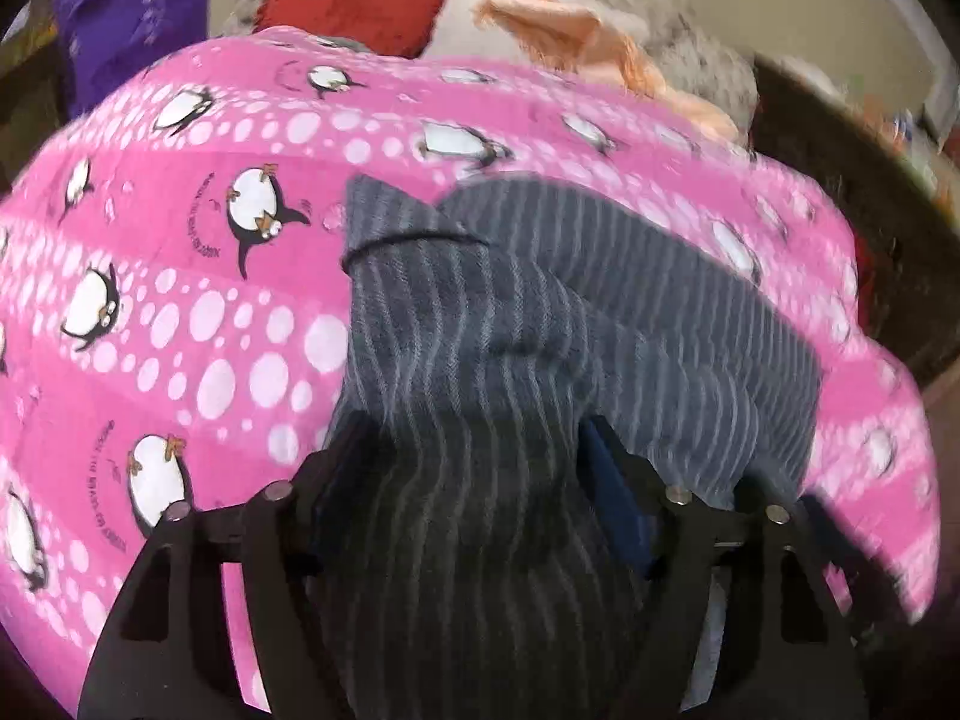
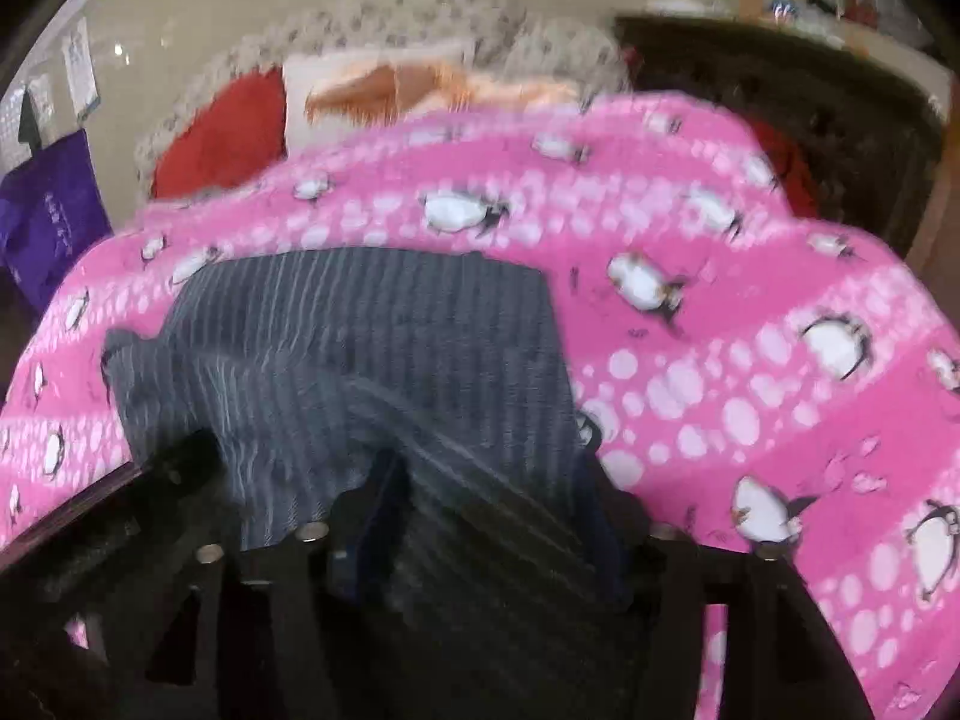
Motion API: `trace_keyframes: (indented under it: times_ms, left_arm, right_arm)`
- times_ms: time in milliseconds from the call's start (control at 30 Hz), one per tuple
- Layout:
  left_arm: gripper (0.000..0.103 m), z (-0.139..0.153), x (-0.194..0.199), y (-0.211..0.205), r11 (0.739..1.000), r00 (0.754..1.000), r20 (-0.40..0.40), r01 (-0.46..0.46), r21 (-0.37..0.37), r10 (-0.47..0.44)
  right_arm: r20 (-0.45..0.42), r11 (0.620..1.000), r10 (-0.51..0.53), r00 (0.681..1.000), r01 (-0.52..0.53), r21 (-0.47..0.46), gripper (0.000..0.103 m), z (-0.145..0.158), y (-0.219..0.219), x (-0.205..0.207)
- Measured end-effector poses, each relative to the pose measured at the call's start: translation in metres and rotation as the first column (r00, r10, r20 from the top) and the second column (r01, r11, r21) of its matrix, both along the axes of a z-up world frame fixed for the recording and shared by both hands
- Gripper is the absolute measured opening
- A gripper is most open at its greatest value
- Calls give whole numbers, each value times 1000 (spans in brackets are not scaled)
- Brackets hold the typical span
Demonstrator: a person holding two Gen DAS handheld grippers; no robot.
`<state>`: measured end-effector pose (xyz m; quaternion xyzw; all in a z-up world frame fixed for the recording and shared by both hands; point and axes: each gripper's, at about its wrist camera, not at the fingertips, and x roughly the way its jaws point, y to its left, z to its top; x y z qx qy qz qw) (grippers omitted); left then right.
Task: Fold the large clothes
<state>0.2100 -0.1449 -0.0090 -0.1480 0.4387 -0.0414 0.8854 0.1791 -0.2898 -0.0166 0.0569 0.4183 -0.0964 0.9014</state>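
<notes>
A grey garment with thin pale stripes (image 1: 540,312) lies on a pink penguin-print blanket (image 1: 180,300). My left gripper (image 1: 462,456) is shut on a bunched part of the grey garment, which fills the space between the jaws and drapes toward the camera. In the right wrist view the grey garment (image 2: 372,336) also lies on the pink blanket (image 2: 750,390). My right gripper (image 2: 492,480) is shut on another fold of the same garment. The left gripper's black frame (image 2: 120,510) shows at the lower left. Both views are motion-blurred.
Behind the blanket lies a pile with a red cloth (image 1: 360,0), an orange fringed cloth (image 1: 558,24) and a speckled grey-white blanket (image 2: 390,18). A purple bag (image 2: 48,216) hangs at the left. A dark cabinet (image 2: 810,96) stands at the right.
</notes>
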Motion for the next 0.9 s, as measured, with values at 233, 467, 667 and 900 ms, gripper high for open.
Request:
trace_keyframes:
  times_ms: [233,467,667,900]
  left_arm:
    - [79,-1,-1,2,999,1000,-11,-25,25,25]
    - [79,-4,7,-5,999,1000,-18,-19,50,20]
    - [79,-3,9,-21,985,1000,-18,-21,170,24]
    - [82,-3,10,-29,969,999,-15,-28,245,33]
  right_arm:
    - [-6,1000,-3,1000,3,13,63,-3,-2,10]
    - [-7,989,-3,1000,4,149,66,-8,-16,8]
    - [112,974,-72,991,45,224,66,36,-56,-66]
    - [134,995,-80,988,71,67,68,33,-70,-187]
